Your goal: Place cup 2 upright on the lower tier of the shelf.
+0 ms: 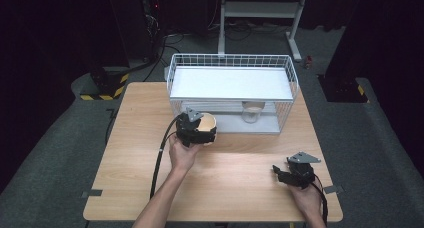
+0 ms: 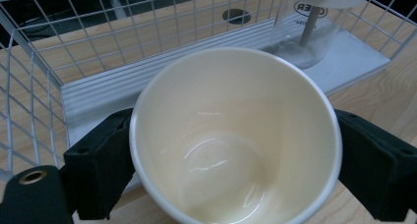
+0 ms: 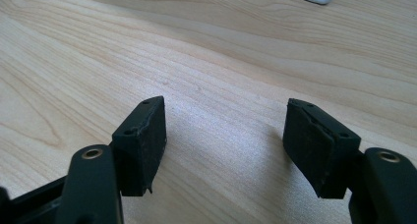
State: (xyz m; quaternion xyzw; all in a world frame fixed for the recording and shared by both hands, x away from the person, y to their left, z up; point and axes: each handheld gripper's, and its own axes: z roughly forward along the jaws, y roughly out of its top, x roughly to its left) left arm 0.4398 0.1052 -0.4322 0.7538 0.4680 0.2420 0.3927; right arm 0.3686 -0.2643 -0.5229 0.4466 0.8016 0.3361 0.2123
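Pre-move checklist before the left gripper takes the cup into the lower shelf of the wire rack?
1. Grip: left gripper has a pad on each side of the paper cup: ok.
2. Cup empty, so no spill risk: ok.
3. Cup level: tilted toward the camera: not ok.
4. Lower shelf has free space left of the clear jar: ok.
5. Clearance under the upper shelf: cannot tell.
6. Right gripper open, parked on the table, away from the wire rack: ok.
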